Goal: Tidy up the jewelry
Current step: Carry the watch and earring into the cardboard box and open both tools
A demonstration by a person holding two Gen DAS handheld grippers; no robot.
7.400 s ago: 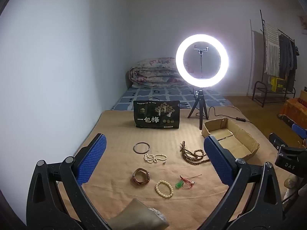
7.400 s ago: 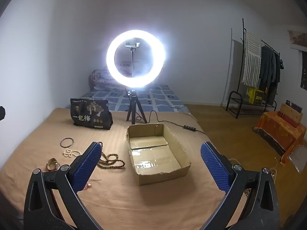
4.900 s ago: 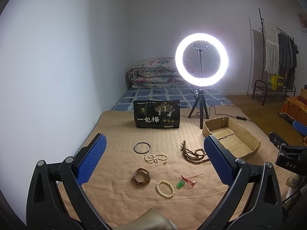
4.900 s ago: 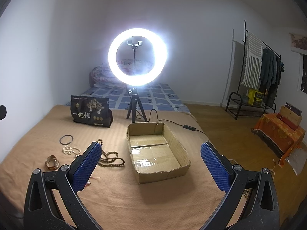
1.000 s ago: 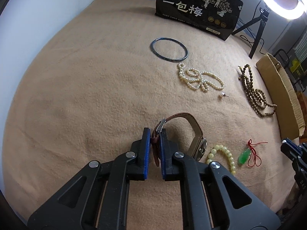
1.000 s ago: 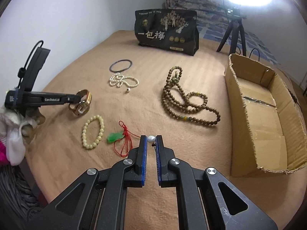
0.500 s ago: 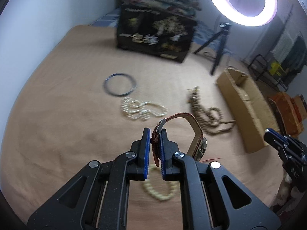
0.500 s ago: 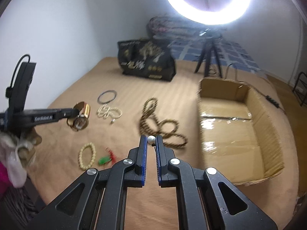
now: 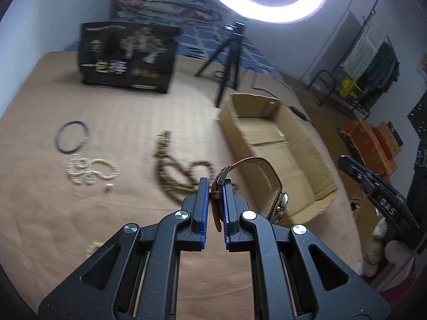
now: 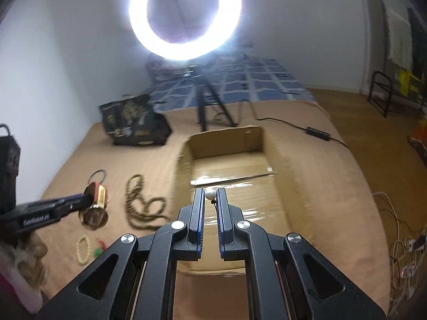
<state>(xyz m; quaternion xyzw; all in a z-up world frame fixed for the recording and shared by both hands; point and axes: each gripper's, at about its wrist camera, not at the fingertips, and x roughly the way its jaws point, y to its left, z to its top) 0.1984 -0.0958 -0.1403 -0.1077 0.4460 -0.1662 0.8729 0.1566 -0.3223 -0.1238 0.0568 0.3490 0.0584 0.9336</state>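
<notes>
A watch with a reddish strap is gripped by its strap end between the narrowed left tongs, its case hanging at 3 o'clock of the tips, raised above the tan-covered bed. A small pearl is pinched at the very tips of the right tongs, held over the open cardboard box. At 9 o'clock of the box a brown bead necklace is laid, with a dark bangle and a white bead strand beyond it.
</notes>
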